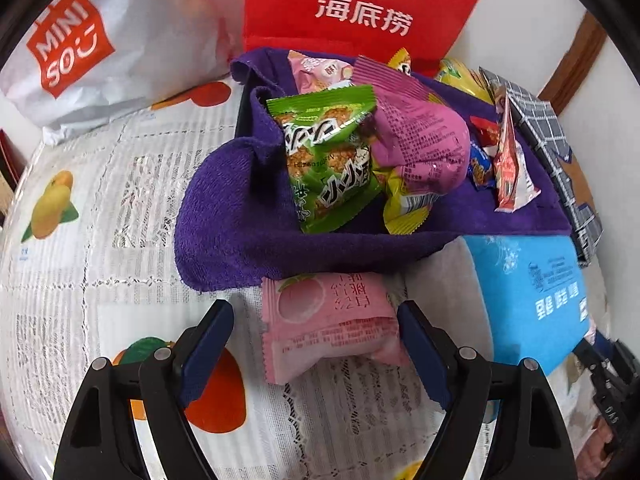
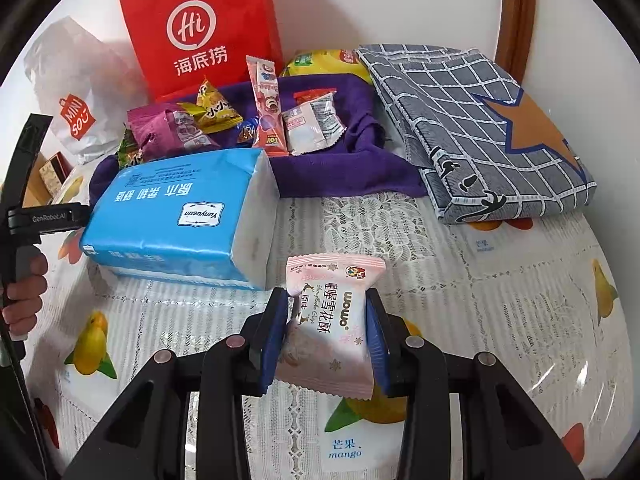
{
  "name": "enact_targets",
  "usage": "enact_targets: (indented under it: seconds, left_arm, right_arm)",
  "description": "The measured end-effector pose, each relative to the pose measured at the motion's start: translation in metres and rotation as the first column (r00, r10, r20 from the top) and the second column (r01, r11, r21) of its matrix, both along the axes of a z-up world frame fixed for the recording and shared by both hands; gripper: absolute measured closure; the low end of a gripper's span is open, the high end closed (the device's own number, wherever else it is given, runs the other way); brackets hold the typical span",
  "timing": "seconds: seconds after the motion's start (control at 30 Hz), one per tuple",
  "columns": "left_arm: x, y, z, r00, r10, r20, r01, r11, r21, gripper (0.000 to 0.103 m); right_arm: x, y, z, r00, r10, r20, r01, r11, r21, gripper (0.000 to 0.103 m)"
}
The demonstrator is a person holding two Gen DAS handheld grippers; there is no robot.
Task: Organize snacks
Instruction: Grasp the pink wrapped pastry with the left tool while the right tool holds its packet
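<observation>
On your far left a white Miniso bag slumps against the wall, with the red Haidilao bag standing just beside it. In front of them sits the bin lined with a purple towel, already holding a heap of snacks: a green packet leaning on a magenta one, with more wrappers behind.

Your left gripper stands open with nothing clamped. A pink peach packet lies flat on the fruit-print tablecloth between its 2 fingers, touching the towel's front edge. Whether the right-hand pad already brushes the wrapper, you cannot tell. If you close now, the pads may catch only the crimped end seam, and the puffy, slick film could squirt out; a pad dragged too low could also snag the lacy cloth.

Further right, the blue tissue pack lies against the bin's front, between your 2 hands. Your right gripper is clamped on a pale pink snowflake-crisp packet, held upright clear of the table. The grip sits on the packet's sides, so squeezing harder risks crushing the crisp inside. Carrying it to the bin means clearing the tissue pack; clip it and the packet may twist loose. The folded grey checked cloth lies at far right, beside the bin.
</observation>
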State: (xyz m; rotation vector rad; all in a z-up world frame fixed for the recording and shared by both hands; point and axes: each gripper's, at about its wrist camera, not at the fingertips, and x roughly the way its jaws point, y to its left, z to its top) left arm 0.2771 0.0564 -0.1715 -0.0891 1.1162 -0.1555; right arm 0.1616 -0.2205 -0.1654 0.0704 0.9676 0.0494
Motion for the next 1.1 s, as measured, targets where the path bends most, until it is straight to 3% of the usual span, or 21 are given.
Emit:
enact_targets:
  seconds: [0.2, 0.67, 0.87, 1.0, 1.1]
  left_arm:
    - [-0.008, 0.009, 0.005, 1.0, 0.002, 0.008, -0.002, 1.0, -0.027, 0.04]
    - [-0.087, 0.024, 0.006, 1.0, -0.019, 0.013, 0.019, 1.0, -0.019, 0.037]
    - [-0.09, 0.008, 0.003, 0.999, -0.025, 0.038, 0.023, 0.999, 0.049, 0.022]
    - [-0.093, -0.003, -0.001, 0.997, -0.001, 0.081, -0.01, 0.991, 0.132, 0.022]
    - [-0.096, -0.005, -0.002, 0.993, 0.011, 0.116, -0.028, 0.989, 0.146, 0.023]
  right_arm:
    - [-0.002, 0.008, 0.004, 1.0, 0.018, 0.011, -0.018, 1.0, -0.002, 0.065]
    - [-0.025, 0.015, 0.015, 0.999, 0.022, 0.034, -0.022, 1.0, 0.01, 0.065]
    - [-0.038, 0.019, 0.017, 0.999, 0.033, 0.041, -0.033, 0.999, 0.009, 0.065]
    - [-0.047, 0.018, 0.017, 0.999, 0.034, 0.04, -0.034, 0.999, 0.009, 0.065]
    - [-0.052, 0.015, 0.013, 0.999, 0.028, 0.03, -0.028, 1.0, 0.005, 0.065]
